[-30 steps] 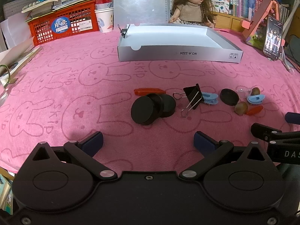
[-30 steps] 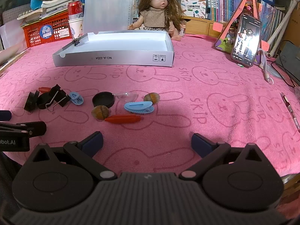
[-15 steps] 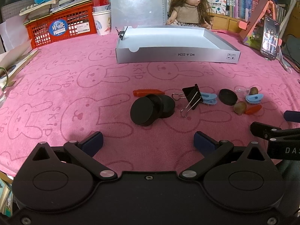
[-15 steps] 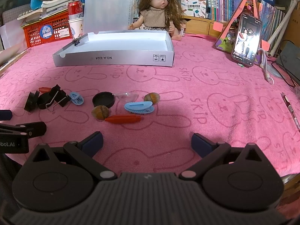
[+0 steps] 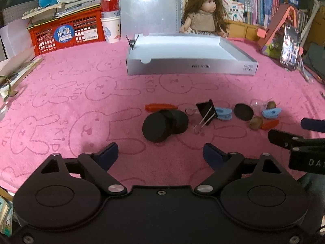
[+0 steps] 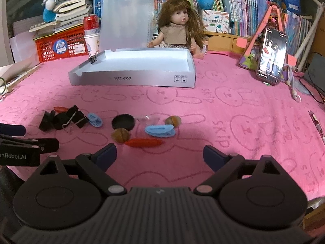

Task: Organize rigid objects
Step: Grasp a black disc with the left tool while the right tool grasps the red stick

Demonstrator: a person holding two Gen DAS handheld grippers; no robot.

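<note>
- Left gripper (image 5: 160, 152): jaws spread wide, nothing between them, held low over the pink rabbit-print cloth (image 5: 81, 93); its blue fingertips (image 5: 108, 153) point toward the black discs.
- Right gripper (image 6: 159, 152): jaws likewise wide apart and empty, just behind the red piece; in the left wrist view it appears at the right edge (image 5: 300, 142).
- Black discs (image 5: 162, 123): a cluster of round discs leaning on one another, directly ahead of the left gripper.
- Orange-red piece (image 5: 160, 107): lying flat just behind the discs.
- Black binder clip (image 5: 207, 111): wire handles out, between the discs and a blue clip (image 5: 223, 113).
- Single black disc (image 6: 123, 121): flat on the cloth, right of that blue clip.
- Second blue clip (image 6: 160, 131): ahead of the right gripper, with a brown nut (image 6: 172, 120) behind it and another brown nut (image 6: 120, 135) to its left.
- Red piece (image 6: 143, 142): nearest the right gripper, touching the left nut.
- Grey tray box (image 6: 132, 80): open, well behind the scattered items; a small binder clip (image 6: 93, 59) sits on its left wall.
- Background: doll (image 6: 178, 26), phone on a stand (image 6: 272, 58), red basket (image 5: 67, 34).
</note>
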